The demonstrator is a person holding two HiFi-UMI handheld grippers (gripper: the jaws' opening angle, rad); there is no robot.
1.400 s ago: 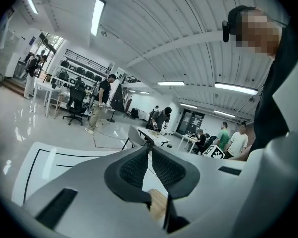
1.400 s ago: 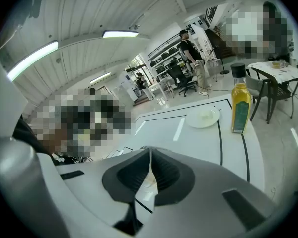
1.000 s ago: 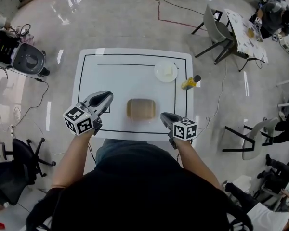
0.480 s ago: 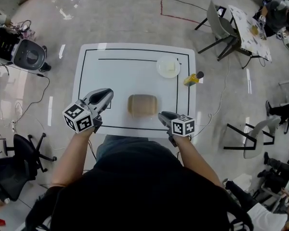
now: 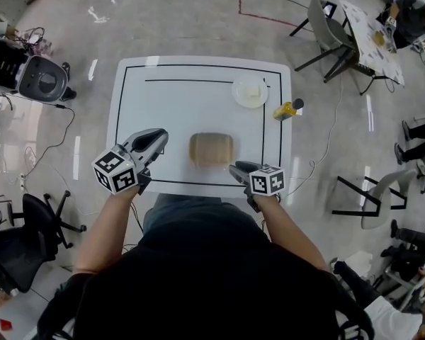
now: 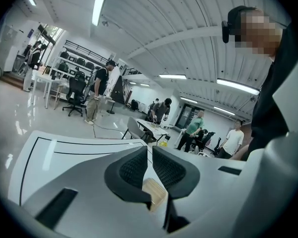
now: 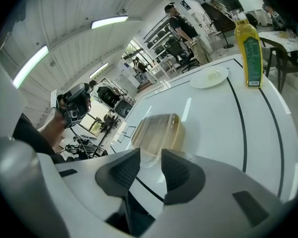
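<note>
A tan rectangular box [image 5: 211,149] with rounded corners lies in the middle of the white table [image 5: 177,112]. My right gripper [image 5: 235,168] hovers at the table's near edge just right of the box, jaws open and empty; in the right gripper view the box [image 7: 156,133] sits just beyond the right gripper [image 7: 150,155]. My left gripper [image 5: 158,136] hangs over the near left of the table, apart from the box. In the left gripper view the left gripper [image 6: 150,152] shows a narrow gap, holding nothing, with the box [image 6: 156,195] below it.
A white plate [image 5: 250,92] and a yellow oil bottle [image 5: 287,109] stand at the table's far right; the plate [image 7: 209,77] and bottle [image 7: 248,53] also appear in the right gripper view. A grey chair [image 5: 324,37], an office chair [image 5: 28,225] and a black device [image 5: 35,83] surround the table. People stand farther off.
The right gripper's jaws have parted and it now points down at the box. The left gripper's jaws show a slightly wider gap. Both grippers stay near the table's front edge.
</note>
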